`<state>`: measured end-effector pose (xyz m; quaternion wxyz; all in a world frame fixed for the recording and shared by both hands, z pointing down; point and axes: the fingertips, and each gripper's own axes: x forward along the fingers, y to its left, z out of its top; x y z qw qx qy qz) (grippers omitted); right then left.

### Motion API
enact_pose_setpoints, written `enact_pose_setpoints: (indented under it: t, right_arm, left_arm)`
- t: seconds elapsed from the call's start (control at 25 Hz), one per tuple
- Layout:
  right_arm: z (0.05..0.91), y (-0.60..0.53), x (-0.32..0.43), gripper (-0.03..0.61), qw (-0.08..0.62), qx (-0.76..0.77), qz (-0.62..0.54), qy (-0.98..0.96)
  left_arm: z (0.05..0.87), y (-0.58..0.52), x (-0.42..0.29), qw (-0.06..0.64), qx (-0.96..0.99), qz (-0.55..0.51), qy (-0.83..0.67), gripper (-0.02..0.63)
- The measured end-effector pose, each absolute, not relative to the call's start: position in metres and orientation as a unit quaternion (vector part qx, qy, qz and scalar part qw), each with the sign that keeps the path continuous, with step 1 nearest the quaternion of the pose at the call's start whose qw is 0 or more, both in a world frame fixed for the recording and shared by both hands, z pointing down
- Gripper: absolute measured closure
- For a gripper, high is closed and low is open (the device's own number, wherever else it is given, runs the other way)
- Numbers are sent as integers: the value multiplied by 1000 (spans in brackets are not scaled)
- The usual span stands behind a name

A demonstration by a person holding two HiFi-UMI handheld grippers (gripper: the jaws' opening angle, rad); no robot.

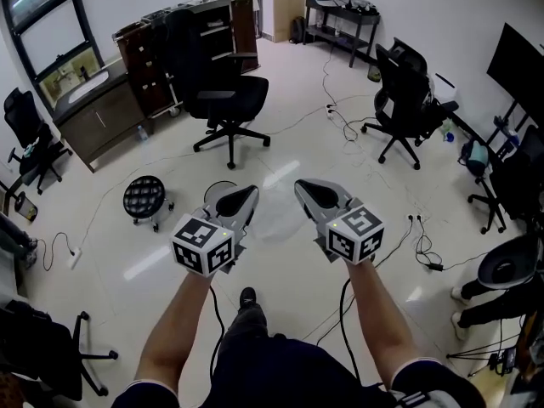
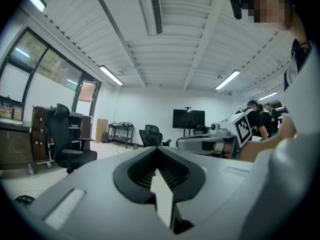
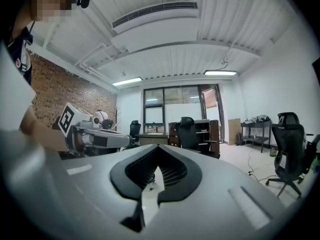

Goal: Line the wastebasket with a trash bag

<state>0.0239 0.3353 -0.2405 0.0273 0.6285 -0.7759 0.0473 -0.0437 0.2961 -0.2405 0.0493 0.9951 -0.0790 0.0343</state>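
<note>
We see the left gripper (image 1: 246, 195) and right gripper (image 1: 307, 191) as grey shells with black ribbed jaw linings, each bearing a white cube (image 1: 202, 245) of black square markers and trailing black cables (image 1: 216, 311). We wear dark short sleeves (image 1: 422, 372) edged white, dark trousers (image 1: 263, 365) and a black shoe (image 1: 247, 297).

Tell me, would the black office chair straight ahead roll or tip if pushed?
The black office chair would probably roll easily: its star base seems to sit on casters on smooth floor. Pushed high on its backrest, it might tip.
</note>
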Motion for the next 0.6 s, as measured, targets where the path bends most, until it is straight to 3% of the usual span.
enact_pose_setpoints:
  t: [0.6]
  right_arm:
    - [-239,200,86,577,28,687,53,-725]
  left_arm:
    - [-227,147,33,58,997,45,-4,601]
